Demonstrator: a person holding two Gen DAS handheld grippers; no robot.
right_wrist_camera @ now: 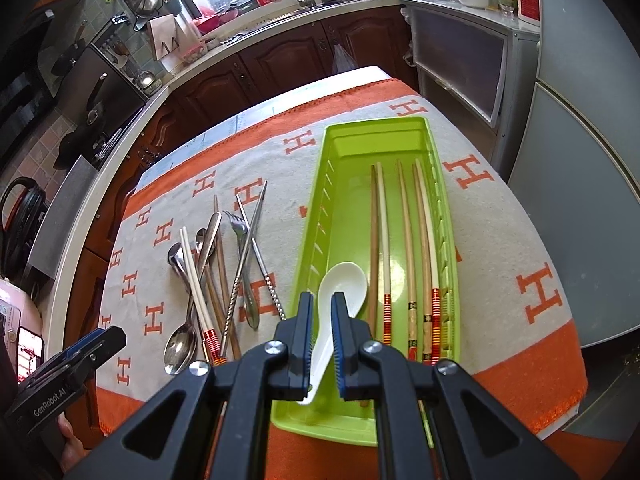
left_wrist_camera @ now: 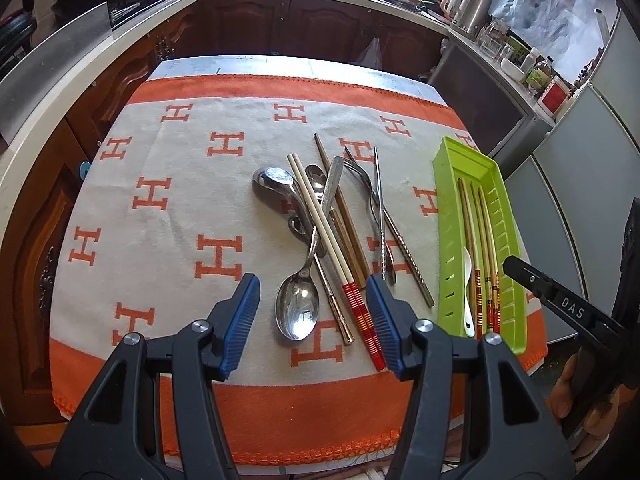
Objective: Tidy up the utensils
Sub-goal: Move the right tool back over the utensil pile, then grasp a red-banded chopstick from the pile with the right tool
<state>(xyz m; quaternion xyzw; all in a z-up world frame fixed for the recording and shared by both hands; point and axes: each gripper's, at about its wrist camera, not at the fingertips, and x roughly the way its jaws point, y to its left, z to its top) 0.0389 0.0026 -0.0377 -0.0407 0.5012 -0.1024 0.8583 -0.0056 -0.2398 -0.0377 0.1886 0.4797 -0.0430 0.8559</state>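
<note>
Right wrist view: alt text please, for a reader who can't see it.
A nearly closed right hand-held gripper hovers over a white spoon lying in a green tray beside four chopsticks. More metal cutlery lies left of it on an orange-patterned cloth.

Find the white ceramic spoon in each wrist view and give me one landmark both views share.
Left wrist view: the white spoon lies in the near end of the green tray, at lower right, left of the chopsticks there.
Right wrist view: the white spoon lies low in the centre, in the same tray, its handle running down between the right gripper pads.
Shared landmark: the green tray on the orange-and-white cloth.
</note>
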